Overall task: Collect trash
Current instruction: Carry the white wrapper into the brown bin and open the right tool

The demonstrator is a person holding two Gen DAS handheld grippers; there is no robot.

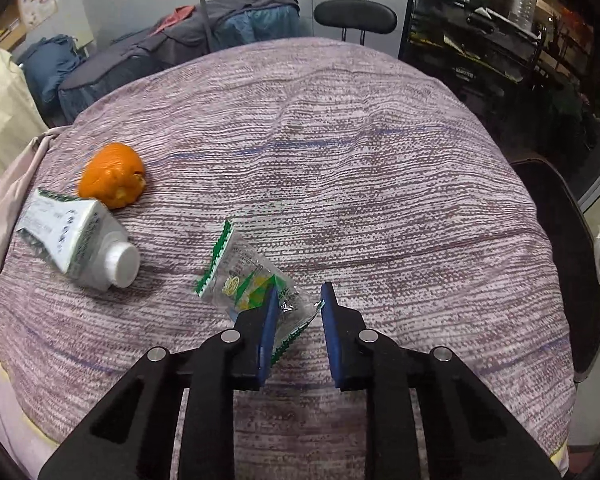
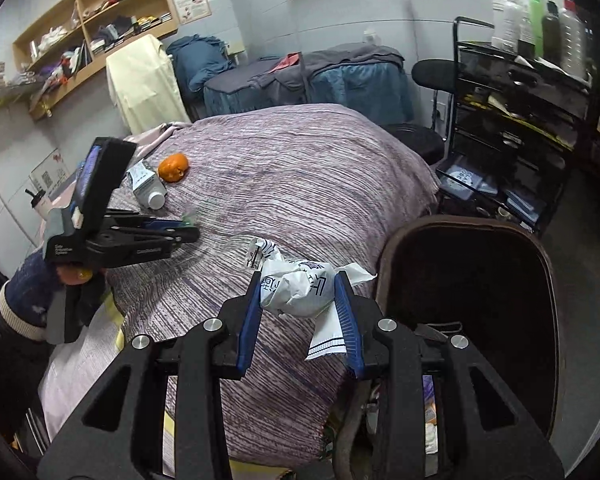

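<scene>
On the purple striped tablecloth point(image 1: 340, 160) lies a clear wrapper with green print point(image 1: 244, 276). Its crumpled near end sits between the blue pads of my left gripper point(image 1: 300, 304), which is shut on it. Further left lie a crushed white carton with a round cap point(image 1: 80, 248) and an orange fruit point(image 1: 112, 176). The right wrist view shows the left gripper point(image 2: 190, 234) low over the cloth, the carton point(image 2: 146, 188) and the orange point(image 2: 173, 167) behind it. My right gripper point(image 2: 299, 276) is shut on a crumpled white bag with blue print point(image 2: 296, 288), held above the table's near right edge.
A dark brown bin point(image 2: 460, 280) stands open just right of the table, beside the right gripper. Behind it are a black shelf cart with bottles point(image 2: 520, 92) and a black chair point(image 2: 432, 76). Covered beds point(image 2: 300, 80) and wooden shelves point(image 2: 92, 28) line the back. A person's sleeve point(image 2: 16, 312) is at the left.
</scene>
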